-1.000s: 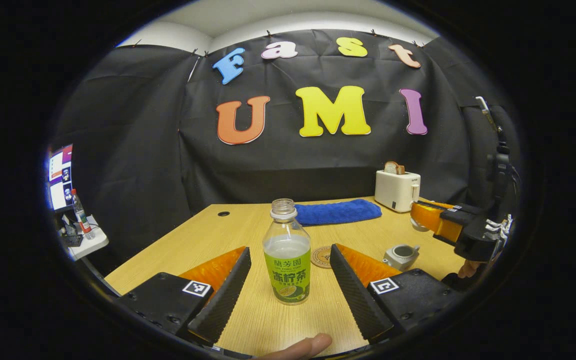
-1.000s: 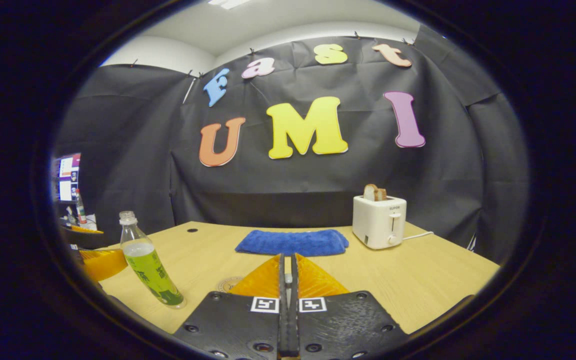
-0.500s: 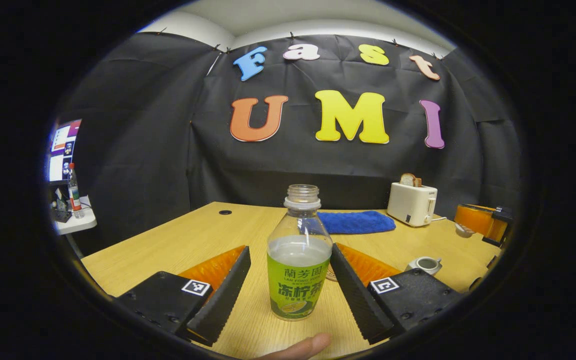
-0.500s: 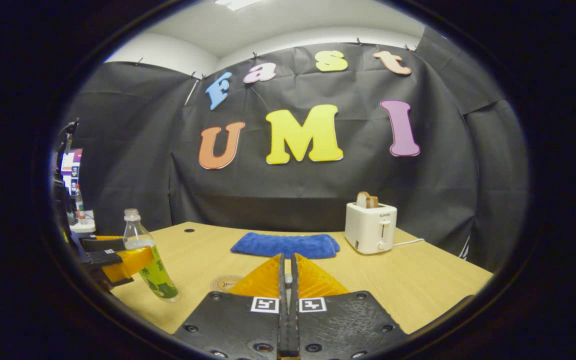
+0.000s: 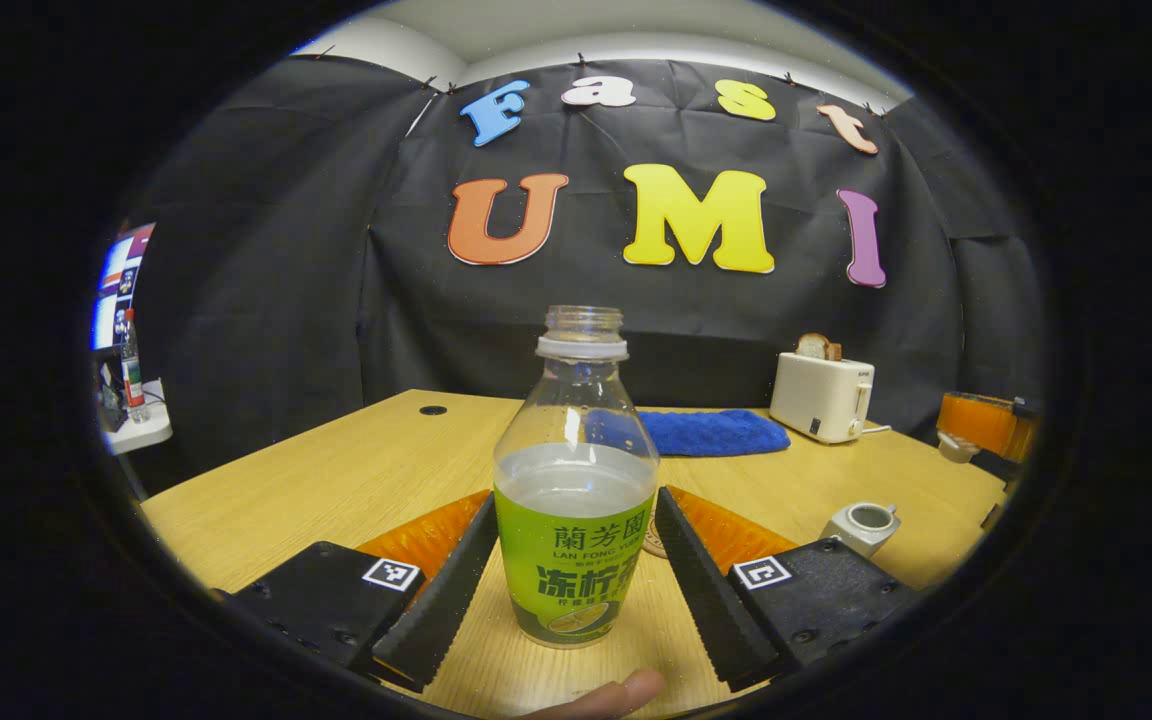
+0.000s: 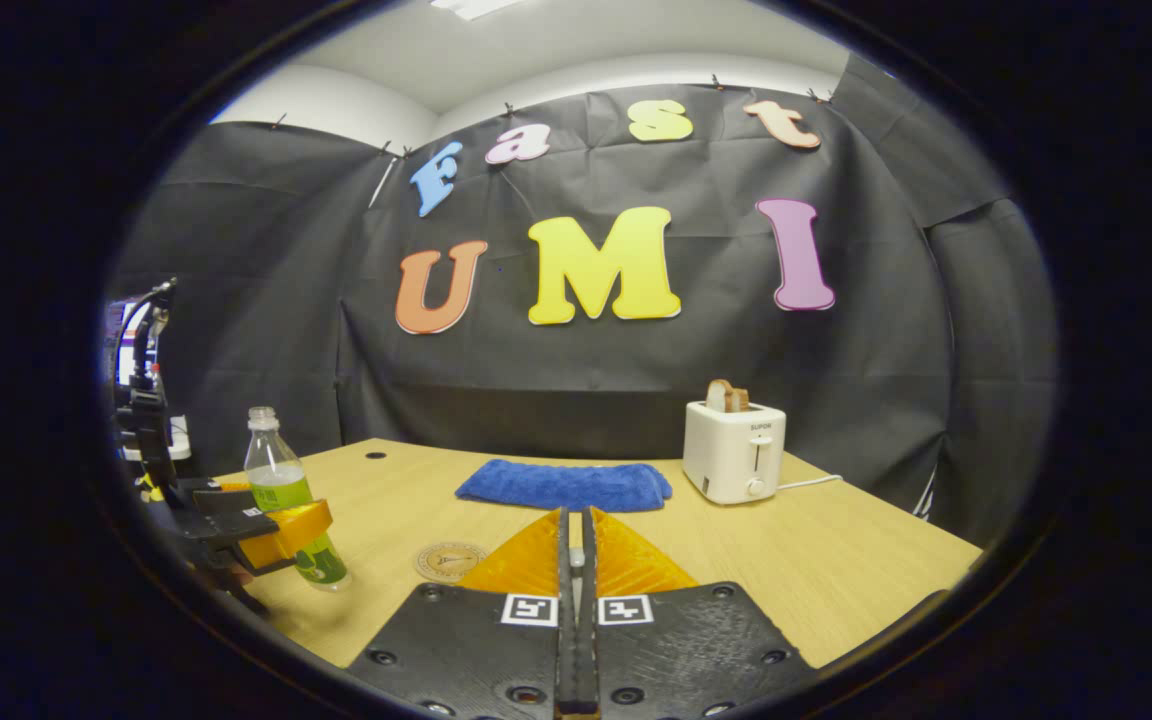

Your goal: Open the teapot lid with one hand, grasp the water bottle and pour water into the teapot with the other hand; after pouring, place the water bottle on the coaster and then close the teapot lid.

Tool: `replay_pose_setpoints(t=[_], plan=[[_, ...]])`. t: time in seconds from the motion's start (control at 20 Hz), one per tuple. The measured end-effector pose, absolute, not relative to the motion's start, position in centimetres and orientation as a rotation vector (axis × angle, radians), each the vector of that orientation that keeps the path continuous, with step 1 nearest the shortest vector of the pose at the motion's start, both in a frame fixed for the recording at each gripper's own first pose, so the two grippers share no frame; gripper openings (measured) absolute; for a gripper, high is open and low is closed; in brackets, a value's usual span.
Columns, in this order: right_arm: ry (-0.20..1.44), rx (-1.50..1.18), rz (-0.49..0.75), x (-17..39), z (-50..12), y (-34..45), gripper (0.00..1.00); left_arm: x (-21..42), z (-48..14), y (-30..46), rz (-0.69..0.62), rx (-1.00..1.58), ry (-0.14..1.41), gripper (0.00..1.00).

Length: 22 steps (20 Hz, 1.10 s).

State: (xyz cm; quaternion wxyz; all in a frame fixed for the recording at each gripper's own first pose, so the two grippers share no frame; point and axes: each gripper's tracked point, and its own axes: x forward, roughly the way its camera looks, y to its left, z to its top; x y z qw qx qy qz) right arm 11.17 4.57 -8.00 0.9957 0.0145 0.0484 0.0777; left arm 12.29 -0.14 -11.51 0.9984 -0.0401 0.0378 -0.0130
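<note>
An uncapped bottle [image 5: 576, 500] with a green label, about half full, stands upright on the table between my left gripper's [image 5: 576, 496] fingers. The fingers flank its sides at label height and stand open; I cannot tell if they touch it. The grey teapot [image 5: 861, 525] sits lidless to the right. The round coaster [image 6: 449, 560] lies just beyond the bottle. My right gripper [image 6: 576, 520] is shut, with a small knob pinched between its fingers; in the left gripper view it hangs at the far right [image 5: 976, 430] with the pale lid [image 5: 953, 446] under it.
A blue towel [image 5: 706, 432] lies at the table's back, and a white toaster [image 5: 824, 397] with toast stands to its right. A person's fingertip [image 5: 606, 695] shows at the near edge. A side shelf [image 5: 136, 430] with a bottle stands off to the left.
My left gripper has moved forward, so the bottle now stands deep between its fingers. The right gripper stayed shut and has drifted away from the teapot.
</note>
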Motion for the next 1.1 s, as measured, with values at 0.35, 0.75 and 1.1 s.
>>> replay_pose_setpoints(t=[0.35, 0.75, 1.1], plan=[[0.108, 0.038, 0.147, 11.3, -8.2, 3.8, 0.0, 11.6, -11.1, 0.2, 0.007, -0.071, 0.074, 0.78], [0.12, 0.075, 0.135, 11.3, -7.4, 1.0, 0.0, 9.1, -7.4, 0.9, 0.063, -0.036, 0.08, 0.77], [0.134, 0.091, 0.147, 10.7, -7.9, -2.1, 0.0, 8.6, -4.7, -1.2, 0.098, 0.33, 0.053, 0.76]])
